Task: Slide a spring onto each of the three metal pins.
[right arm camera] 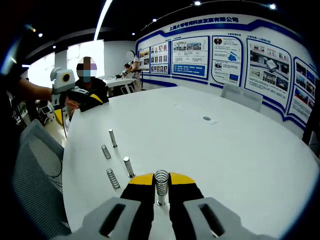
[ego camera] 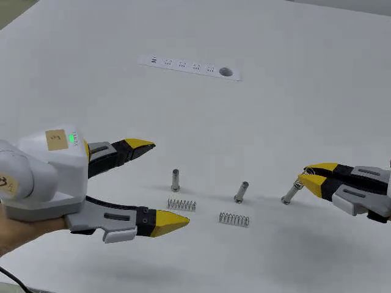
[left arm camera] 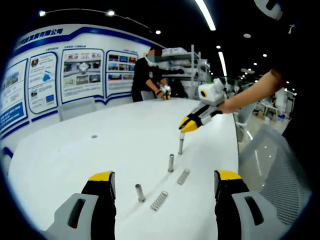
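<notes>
Three metal pins stand on the white table [ego camera: 275, 122]: a left pin [ego camera: 175, 180], a middle pin [ego camera: 241, 191] and a right pin [ego camera: 292, 193], which leans. Two springs lie loose in front of them, one [ego camera: 181, 205] by the left pin and one [ego camera: 234, 219] by the middle pin. My right gripper [ego camera: 307, 176] is shut on a third spring [right arm camera: 161, 182], held upright over the top of the right pin [right arm camera: 160, 202]. My left gripper [ego camera: 160, 183] hovers open left of the pins, with nothing between its jaws. From the left gripper [left arm camera: 165, 176] the pins [left arm camera: 170, 163] and springs [left arm camera: 159, 200] line up ahead.
A flush socket strip [ego camera: 189, 65] is set into the table behind the pins. A person [left arm camera: 150, 75] stands at the table's far end. A mesh chair [right arm camera: 35, 170] sits at the table's edge beside the left pin's side.
</notes>
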The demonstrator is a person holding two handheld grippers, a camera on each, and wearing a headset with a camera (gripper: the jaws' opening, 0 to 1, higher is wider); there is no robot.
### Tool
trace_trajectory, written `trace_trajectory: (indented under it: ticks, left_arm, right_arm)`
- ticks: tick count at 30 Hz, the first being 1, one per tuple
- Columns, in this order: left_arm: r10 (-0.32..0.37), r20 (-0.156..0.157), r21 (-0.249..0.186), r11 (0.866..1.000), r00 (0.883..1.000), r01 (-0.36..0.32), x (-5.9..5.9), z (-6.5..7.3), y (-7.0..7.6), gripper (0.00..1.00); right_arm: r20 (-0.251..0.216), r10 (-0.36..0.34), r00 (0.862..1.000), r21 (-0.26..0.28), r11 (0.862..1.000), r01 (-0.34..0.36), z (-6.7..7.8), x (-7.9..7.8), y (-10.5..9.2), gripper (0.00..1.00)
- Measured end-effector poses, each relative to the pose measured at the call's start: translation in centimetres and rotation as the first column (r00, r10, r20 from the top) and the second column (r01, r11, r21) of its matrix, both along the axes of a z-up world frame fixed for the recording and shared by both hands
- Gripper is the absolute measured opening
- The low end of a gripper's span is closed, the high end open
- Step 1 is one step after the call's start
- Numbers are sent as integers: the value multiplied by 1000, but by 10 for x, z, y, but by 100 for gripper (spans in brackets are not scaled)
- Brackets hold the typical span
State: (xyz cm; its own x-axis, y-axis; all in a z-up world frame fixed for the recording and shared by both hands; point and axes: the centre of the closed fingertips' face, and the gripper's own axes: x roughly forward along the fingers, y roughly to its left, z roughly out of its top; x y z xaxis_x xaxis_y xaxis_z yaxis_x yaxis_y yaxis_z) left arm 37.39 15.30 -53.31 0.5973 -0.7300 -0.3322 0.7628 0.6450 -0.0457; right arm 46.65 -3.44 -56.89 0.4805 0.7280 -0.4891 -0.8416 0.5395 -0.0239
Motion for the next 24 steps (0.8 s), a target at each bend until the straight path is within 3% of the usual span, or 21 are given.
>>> trace_trajectory:
  ticks: [21, 24]
  left_arm:
    - [37, 2, -25, 999, 999, -37, 5, 5, 5, 88]
    - [45, -2, -47, 998, 999, -45, 4, 6, 4, 89]
  right_arm:
    - [1, -45, 999, -43, 998, 45, -41, 1, 2, 11]
    - [2, -55, 999, -53, 997, 55, -48, 2, 0, 11]
